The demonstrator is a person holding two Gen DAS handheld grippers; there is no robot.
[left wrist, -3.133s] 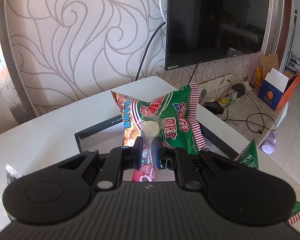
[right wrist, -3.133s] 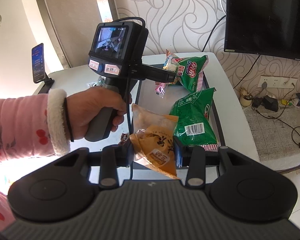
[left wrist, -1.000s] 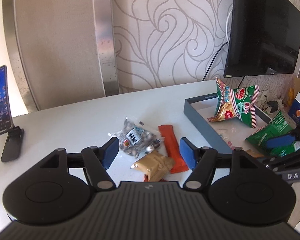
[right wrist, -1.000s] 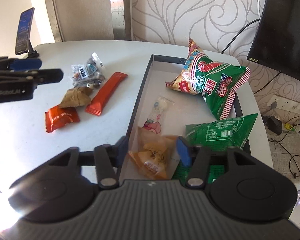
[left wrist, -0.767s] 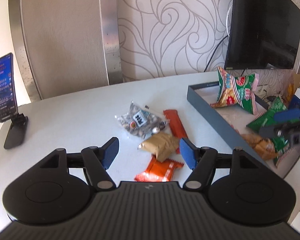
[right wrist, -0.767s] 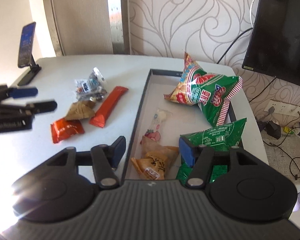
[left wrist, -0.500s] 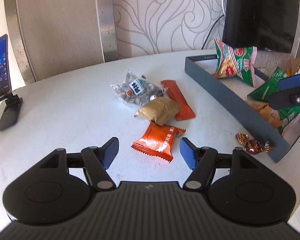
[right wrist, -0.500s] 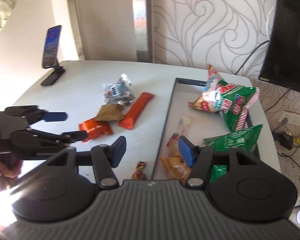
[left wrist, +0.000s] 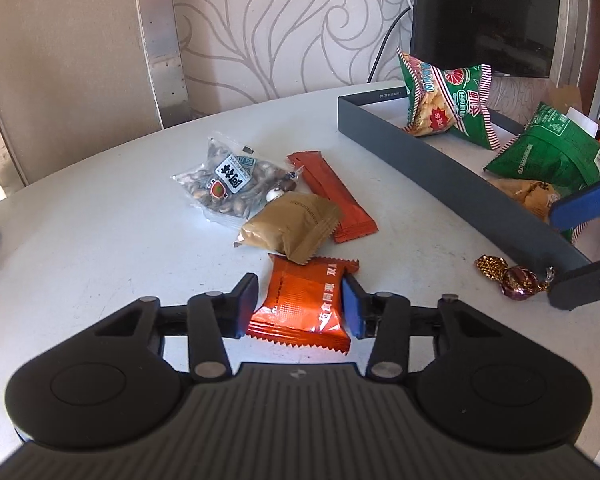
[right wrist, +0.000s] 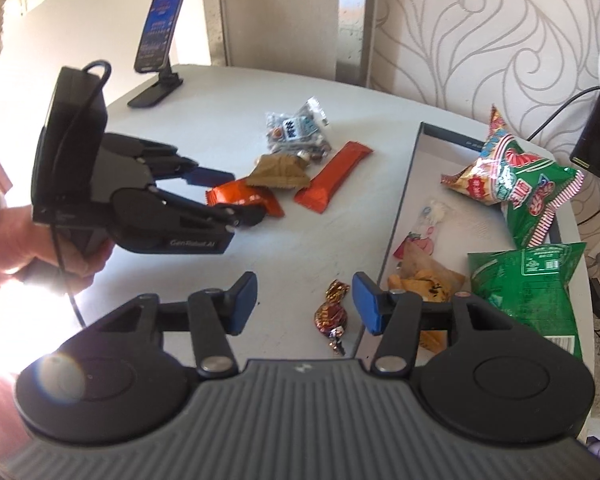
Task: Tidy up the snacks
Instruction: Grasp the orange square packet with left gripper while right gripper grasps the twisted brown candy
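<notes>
A: Surveying largest first: swirl-patterned wall (left wrist: pixel 284 32), round white table (left wrist: pixel 100 208), dark tray (left wrist: pixel 440 184) sitting at its right.

B: Grippers?

A: Left gripper (left wrist: pixel 300 300) is closing around the orange packet (left wrist: pixel 304 304) lying on the table. Right gripper (right wrist: pixel 304 300) is closing, with a foil candy (right wrist: pixel 332 312) lying between its jaws, untouched.

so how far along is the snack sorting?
Partly done. In the tray: two green chip bags, an orange pastry pack and a small clear candy packet. In hand: left tongs closing around the orange wafer pack; right tongs closing over the foil candy. Left on the table: nut bag, brown pack, red bar.
</notes>
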